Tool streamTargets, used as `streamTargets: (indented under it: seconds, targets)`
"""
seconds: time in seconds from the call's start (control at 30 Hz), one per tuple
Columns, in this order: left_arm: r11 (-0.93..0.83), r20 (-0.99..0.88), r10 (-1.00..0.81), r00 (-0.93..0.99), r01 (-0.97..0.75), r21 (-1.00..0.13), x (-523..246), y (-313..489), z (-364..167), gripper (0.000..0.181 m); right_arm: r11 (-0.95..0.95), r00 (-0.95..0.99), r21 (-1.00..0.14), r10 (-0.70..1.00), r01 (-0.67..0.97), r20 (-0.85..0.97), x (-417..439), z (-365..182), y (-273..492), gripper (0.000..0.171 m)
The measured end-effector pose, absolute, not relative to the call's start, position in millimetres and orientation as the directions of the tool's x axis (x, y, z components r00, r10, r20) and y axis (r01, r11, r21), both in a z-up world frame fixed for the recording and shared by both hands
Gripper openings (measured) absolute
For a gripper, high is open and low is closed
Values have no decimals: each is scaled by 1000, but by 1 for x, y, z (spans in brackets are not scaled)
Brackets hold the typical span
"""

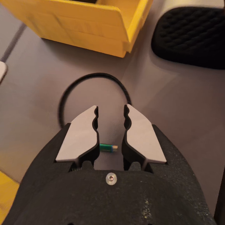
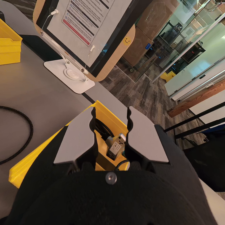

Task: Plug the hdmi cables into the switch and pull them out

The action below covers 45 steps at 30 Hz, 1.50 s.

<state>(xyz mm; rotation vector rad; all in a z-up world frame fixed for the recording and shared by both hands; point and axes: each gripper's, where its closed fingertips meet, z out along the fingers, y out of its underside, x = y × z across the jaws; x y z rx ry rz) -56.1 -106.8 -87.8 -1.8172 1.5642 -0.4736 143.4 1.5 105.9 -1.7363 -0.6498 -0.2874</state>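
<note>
In the left wrist view my left gripper (image 1: pixel 110 108) is open and empty above the grey table. A black braided HDMI cable (image 1: pixel 97 74) curls in a loop under and beyond its fingertips, and the cable's green-sleeved plug (image 1: pixel 108 147) lies on the table between the fingers. In the right wrist view my right gripper (image 2: pixel 110 108) is open and empty over a yellow bin (image 2: pixel 107 116). A silver HDMI switch (image 2: pixel 115 146) with a white label lies in that bin with a black cable (image 2: pixel 103 129) attached. The looped cable also shows at the left of the right wrist view (image 2: pixel 28 131).
A second yellow bin (image 1: pixel 85 28) stands beyond the cable loop and also shows in the right wrist view (image 2: pixel 8 48). A black quilted pad (image 1: pixel 192 36) lies to its right. A framed sign on a white stand (image 2: pixel 73 77) sits near the table edge, with the floor beyond. The grippers' ends are close to 30 cm from one another. My right gripper's tips are some 20 cm from the silver HDMI switch (image 2: pixel 115 146).
</note>
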Motion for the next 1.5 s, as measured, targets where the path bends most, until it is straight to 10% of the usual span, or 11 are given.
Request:
streamTargets:
  seconds: [0.03,0.43,1.5]
  targets:
    - [-51,-162,-958,237,-696,-716,-67,-93,-72,38,-148,816,-815,272,560,511,145,105,2,50]
    - [-191,-190,-932,309,-864,-465,-256,108,-25,29,-213,796,-770,242,602,555,159,91,12,50]
    - [-862,144,-506,851,-502,-62,-275,126,-134,31,-368,755,-660,288,655,589,177,46,34,51]
